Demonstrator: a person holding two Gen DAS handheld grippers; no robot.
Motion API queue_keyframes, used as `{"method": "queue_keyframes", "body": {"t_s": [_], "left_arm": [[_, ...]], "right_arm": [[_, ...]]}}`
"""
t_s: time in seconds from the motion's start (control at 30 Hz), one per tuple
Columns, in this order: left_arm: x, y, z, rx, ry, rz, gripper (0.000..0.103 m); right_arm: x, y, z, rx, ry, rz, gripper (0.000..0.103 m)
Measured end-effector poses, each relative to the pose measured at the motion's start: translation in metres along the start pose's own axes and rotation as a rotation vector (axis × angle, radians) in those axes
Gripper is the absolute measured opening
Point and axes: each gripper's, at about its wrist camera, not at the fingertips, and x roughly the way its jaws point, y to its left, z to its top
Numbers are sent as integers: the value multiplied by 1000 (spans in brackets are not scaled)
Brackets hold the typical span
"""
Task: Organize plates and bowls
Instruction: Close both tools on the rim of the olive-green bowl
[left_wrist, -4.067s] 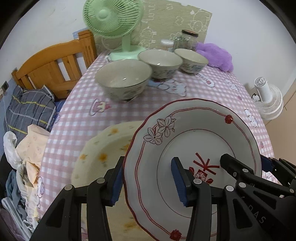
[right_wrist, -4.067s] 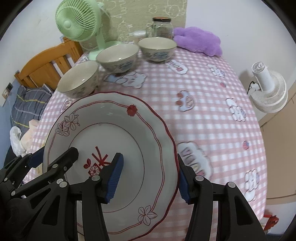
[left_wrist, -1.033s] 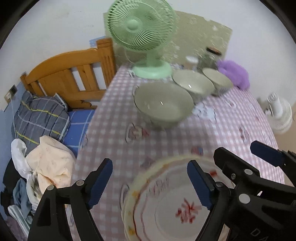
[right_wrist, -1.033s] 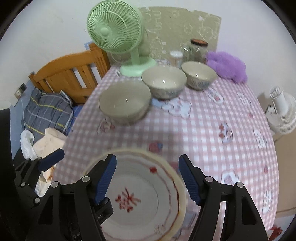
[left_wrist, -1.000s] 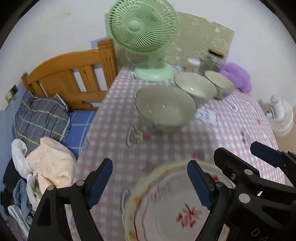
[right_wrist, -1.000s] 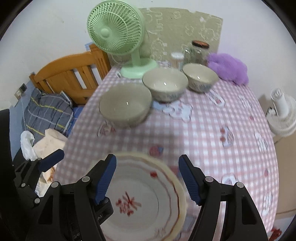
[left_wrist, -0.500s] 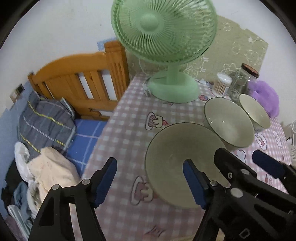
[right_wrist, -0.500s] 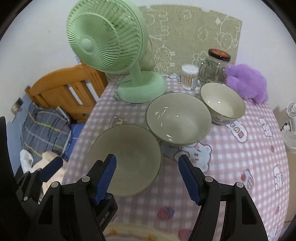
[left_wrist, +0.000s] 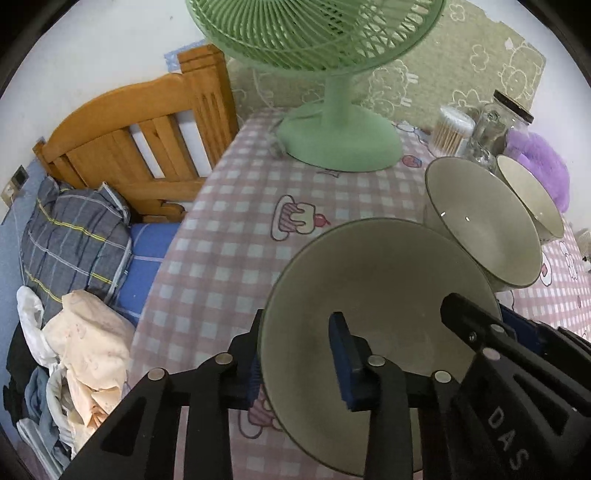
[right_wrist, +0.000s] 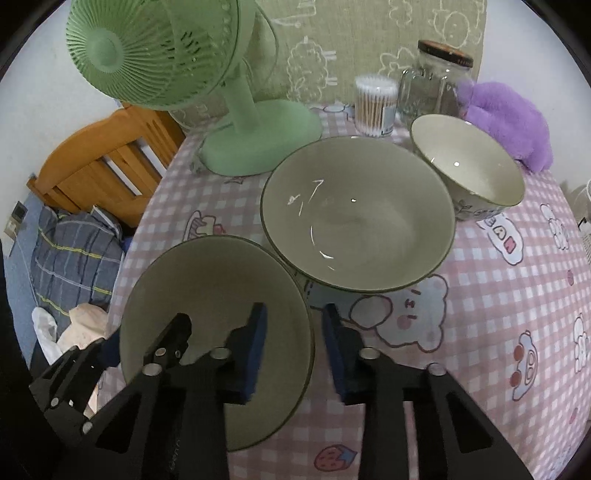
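Both your grippers straddle the near bowl's rim.

Your left gripper (left_wrist: 301, 363) and right gripper (right_wrist: 293, 349) are closing, each with one finger inside and one outside the near bowl (right_wrist: 207, 295), which stands on the counter (right_wrist: 498, 314) just beside the middle bowl (right_wrist: 356, 214); whether pads press yet, I cannot tell.

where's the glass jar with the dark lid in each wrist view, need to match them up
Left wrist: the glass jar is at the far right edge near the top, behind the row of bowls.
Right wrist: the glass jar is upper right of centre, at the table's back edge.
Shared landmark: the cotton swab tub stands just left of the jar in both views.
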Motion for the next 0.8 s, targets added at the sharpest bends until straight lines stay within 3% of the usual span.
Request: {"method": "queue_keyframes", "body": {"t_s": [0.13, 0.4, 0.8], "left_arm": [[0, 2, 2, -2, 4, 22, 23], [-12, 0, -5, 34, 8, 33, 22], [-64, -1, -19, 50, -39, -2, 22]], "right_arm": [[-1, 2, 0, -19, -12, -23, 18], [-10, 4, -7, -35, -2, -30, 17], [-67, 6, -29, -29, -56, -60, 17]]}}
